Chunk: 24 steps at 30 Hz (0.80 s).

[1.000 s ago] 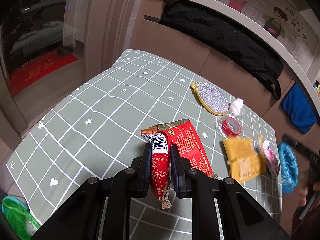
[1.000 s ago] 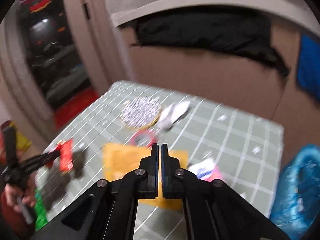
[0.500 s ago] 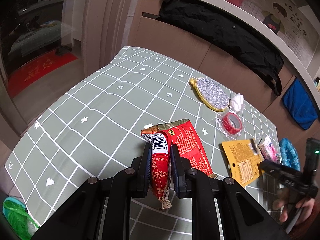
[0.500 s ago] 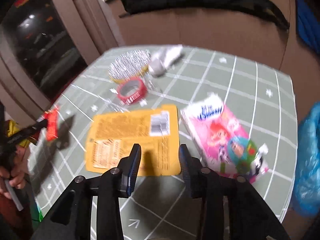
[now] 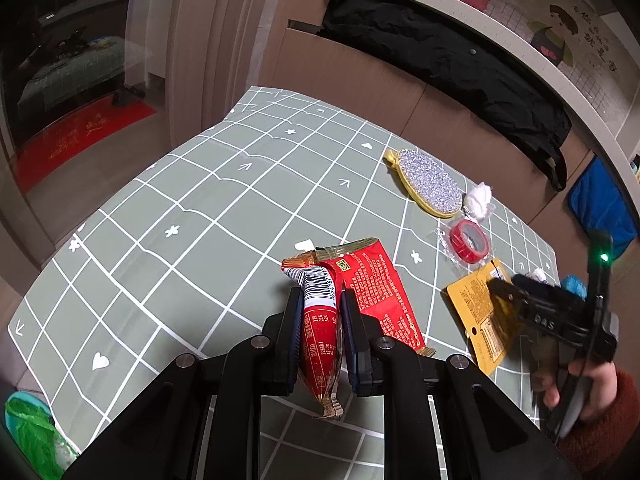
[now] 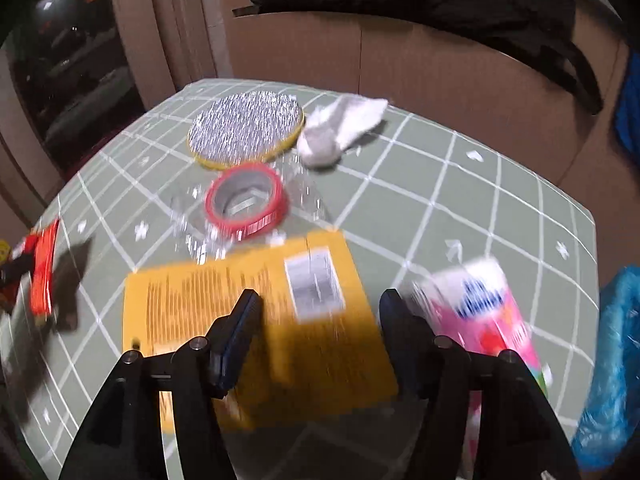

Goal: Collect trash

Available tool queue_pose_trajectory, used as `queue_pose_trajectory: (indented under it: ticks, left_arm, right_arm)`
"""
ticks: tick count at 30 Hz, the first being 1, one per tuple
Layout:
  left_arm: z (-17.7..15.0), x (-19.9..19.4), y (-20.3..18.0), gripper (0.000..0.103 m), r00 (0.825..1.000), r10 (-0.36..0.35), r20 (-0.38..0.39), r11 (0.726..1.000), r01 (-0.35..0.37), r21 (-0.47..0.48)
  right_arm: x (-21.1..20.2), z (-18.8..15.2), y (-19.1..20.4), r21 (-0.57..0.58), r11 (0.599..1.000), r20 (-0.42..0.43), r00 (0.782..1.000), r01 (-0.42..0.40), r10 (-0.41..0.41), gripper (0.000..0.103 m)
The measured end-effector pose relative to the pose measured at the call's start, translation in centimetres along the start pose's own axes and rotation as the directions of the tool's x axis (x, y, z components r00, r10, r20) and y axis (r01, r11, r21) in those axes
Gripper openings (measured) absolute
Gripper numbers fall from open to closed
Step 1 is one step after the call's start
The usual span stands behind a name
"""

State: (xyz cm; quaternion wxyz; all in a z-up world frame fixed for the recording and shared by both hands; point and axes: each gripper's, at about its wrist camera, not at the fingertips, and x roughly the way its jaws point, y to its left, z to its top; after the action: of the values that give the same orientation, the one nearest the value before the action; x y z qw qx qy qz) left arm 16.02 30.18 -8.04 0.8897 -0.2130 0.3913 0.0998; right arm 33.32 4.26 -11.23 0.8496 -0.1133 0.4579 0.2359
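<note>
**Where everything is sitting on the table**

We are seeing a snack wrapper [image 5: 320, 320] sitting between the left gripper [image 5: 320, 320] fingers, partly over a flat wrapper [image 5: 380, 292] on the table [image 5: 180, 200]. To the right, a card packet [image 6: 240, 312] is lying under the wide-apart right gripper [image 6: 316, 320]. A tape roll [image 6: 244, 200] is lying behind it, and a round pad [image 6: 246, 128] farther back. A tissue pack [image 6: 488, 312] is sitting right of the card packet.

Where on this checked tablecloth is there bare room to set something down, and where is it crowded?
Free: the cloth's whole near-left and far-left stretch, left of the red wrapper and the glitter pad. Crowded: the right side, where red tape roll, yellow packet and pink packet cluster.
</note>
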Motion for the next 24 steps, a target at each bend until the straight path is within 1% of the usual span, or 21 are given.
queue_pose_trajectory:
  ticks: [3,5,6,7,9,10,11,16,18,19,20,21,22,23,24]
  left_arm:
    - [0.1,-0.1,0.3,0.019,1.000,0.005,0.002,1.000,-0.005,-0.004]
    - [0.1,-0.1,0.3,0.019,1.000,0.002,0.003,1.000,-0.002,-0.006]
    - [0.1,0.0,0.2,0.019,1.000,0.000,0.003,1.000,0.000,-0.004]
    - [0.0,0.0,0.0,0.019,1.000,-0.003,0.003,1.000,0.003,0.000]
    - [-0.1,-0.1,-0.5,0.019,1.000,-0.013,0.006,1.000,0.013,0.010]
    - [0.0,-0.2,-0.8,0.019,1.000,-0.019,0.007,1.000,0.019,0.013]
    - [0.0,-0.3,-1.2,0.019,1.000,-0.023,0.011,1.000,0.023,0.020]
    - [0.4,-1.2,-3.0,0.019,0.998,-0.043,0.037,0.998,0.041,0.047]
    - [0.5,-1.6,-3.8,0.019,0.997,-0.055,0.045,0.997,0.052,0.065]
    - [0.5,-1.6,-4.0,0.019,0.997,-0.058,0.046,0.996,0.055,0.071]
    - [0.4,-1.6,-4.3,0.019,0.997,-0.060,0.044,0.996,0.057,0.075]
    - [0.4,-1.5,-4.4,0.019,0.997,-0.061,0.041,0.995,0.057,0.076]
    - [0.4,-1.4,-4.4,0.019,0.998,-0.059,0.037,0.996,0.056,0.076]
    - [0.3,-1.3,-4.3,0.019,0.998,-0.056,0.033,0.996,0.053,0.074]
    - [0.3,-1.1,-4.2,0.019,0.998,-0.050,0.027,0.996,0.048,0.070]
  right_arm:
    - [0.5,0.7,0.1,-0.043,0.999,0.003,1.000,0.001,-0.001,0.057]
    - [0.3,0.6,0.1,-0.051,0.999,0.002,1.000,0.008,-0.008,0.039]
    - [0.0,0.5,-0.1,-0.053,0.999,0.009,1.000,0.010,-0.010,0.022]
    - [-0.1,0.4,-0.4,-0.055,0.998,0.012,1.000,0.027,-0.026,0.018]
    - [-0.5,0.0,-1.0,-0.040,0.999,0.018,1.000,0.010,-0.009,0.014]
    - [-0.6,0.1,-1.1,-0.032,0.999,0.021,1.000,0.007,-0.007,0.004]
    - [-1.2,0.0,-1.3,-0.027,1.000,0.031,1.000,0.007,-0.006,0.001]
    - [-5.6,-0.1,-1.5,-0.040,0.999,0.144,0.990,0.003,0.002,0.000]
    - [-6.5,0.0,-1.5,-0.045,0.999,0.154,0.988,0.002,0.005,0.000]
    - [-6.7,0.1,-1.6,-0.043,0.999,0.152,0.988,-0.007,0.013,0.003]
    - [-6.5,0.0,-1.7,-0.039,0.998,0.131,0.989,-0.058,0.063,0.005]
    - [-6.0,-0.1,-1.8,-0.029,0.995,0.106,0.989,-0.098,0.100,0.009]
    - [-5.6,-0.3,-1.9,-0.020,0.993,0.090,0.989,-0.120,0.121,0.019]
    - [-5.2,-0.7,-2.0,-0.007,0.989,0.069,0.987,-0.146,0.147,0.035]
    - [-4.6,-1.2,-1.7,0.011,0.984,0.050,0.983,-0.180,0.179,0.040]
